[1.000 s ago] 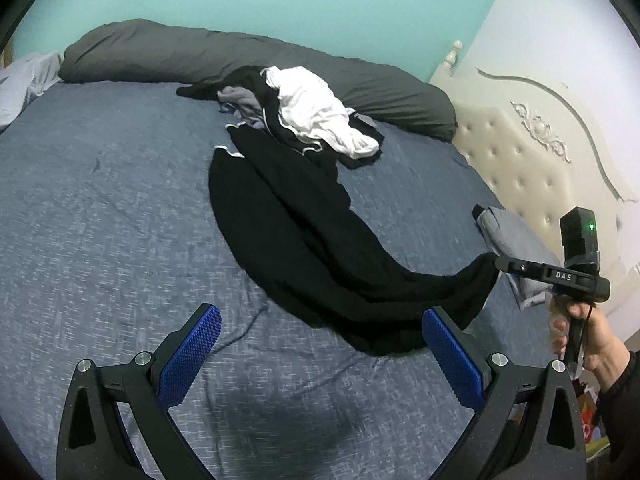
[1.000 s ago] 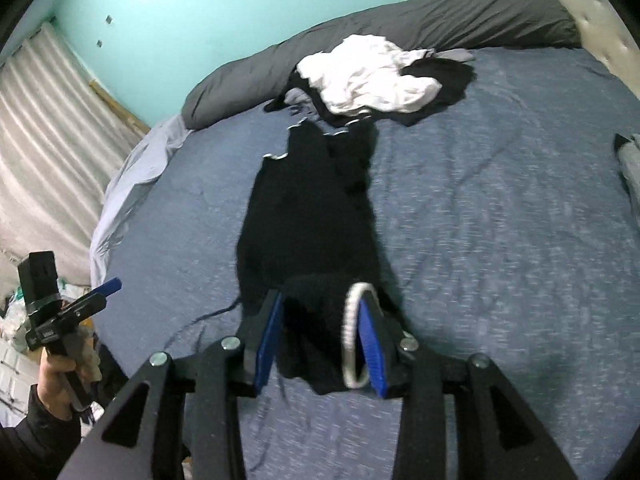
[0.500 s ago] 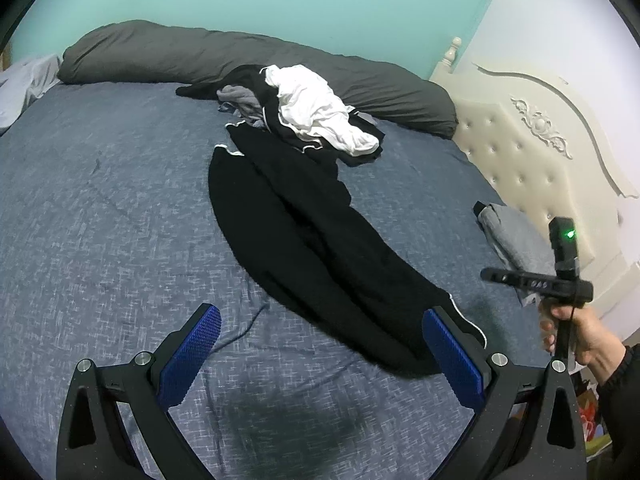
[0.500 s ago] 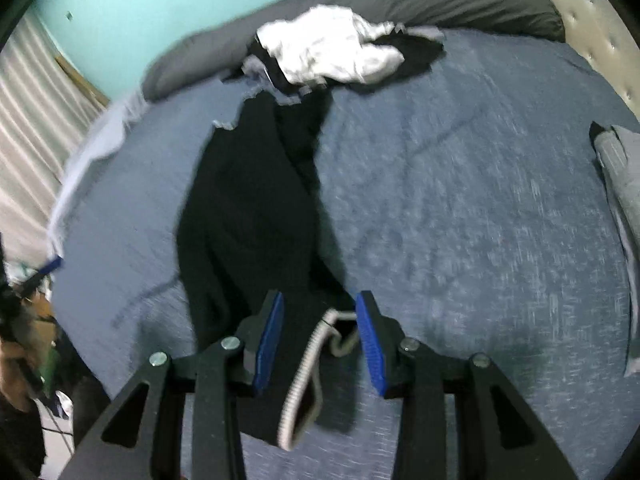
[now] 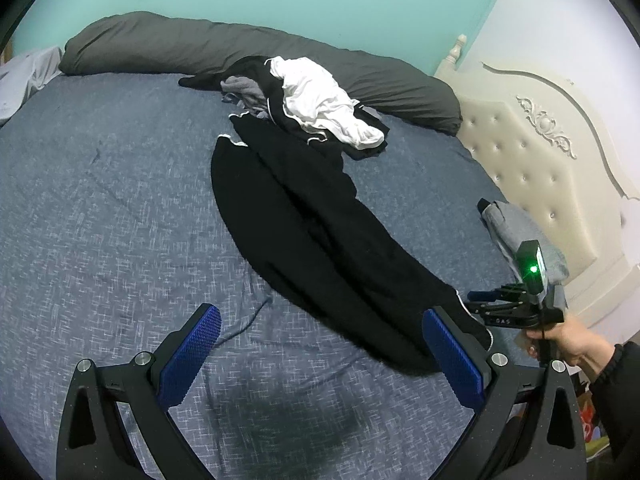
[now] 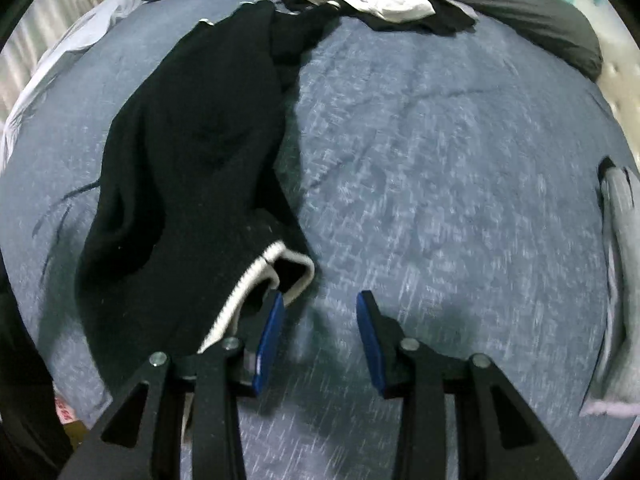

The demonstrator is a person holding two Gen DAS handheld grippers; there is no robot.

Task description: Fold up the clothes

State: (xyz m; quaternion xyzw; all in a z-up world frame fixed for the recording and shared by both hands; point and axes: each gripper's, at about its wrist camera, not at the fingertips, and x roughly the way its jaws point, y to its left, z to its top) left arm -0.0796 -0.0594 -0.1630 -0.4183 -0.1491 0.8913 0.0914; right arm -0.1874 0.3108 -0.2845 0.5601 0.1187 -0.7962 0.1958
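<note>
A long black garment [image 5: 312, 216] with white trim lies stretched over the blue bedspread [image 5: 100, 200], its far end under a clothes pile. My left gripper [image 5: 320, 340] hovers open and wide above the near bed, nothing between its fingers. My right gripper [image 5: 480, 302], held in a hand, is low at the garment's near end. In the right wrist view the right gripper [image 6: 320, 312] points down at bare bedspread and stands open. The garment's white-trimmed hem [image 6: 276, 264] lies just left of its left finger [image 6: 272, 336], outside the jaws.
A pile of white and black clothes [image 5: 320, 100] sits at the far side against a long grey pillow [image 5: 160, 48]. A folded grey garment [image 5: 520, 232] lies near the cream headboard [image 5: 540, 152]. A pale sheet [image 6: 60, 40] hangs off the left bed edge.
The right gripper has sunk and tipped toward the bed; the garment's end, earlier lifted between its pads, now lies flat outside them. The left gripper stayed put.
</note>
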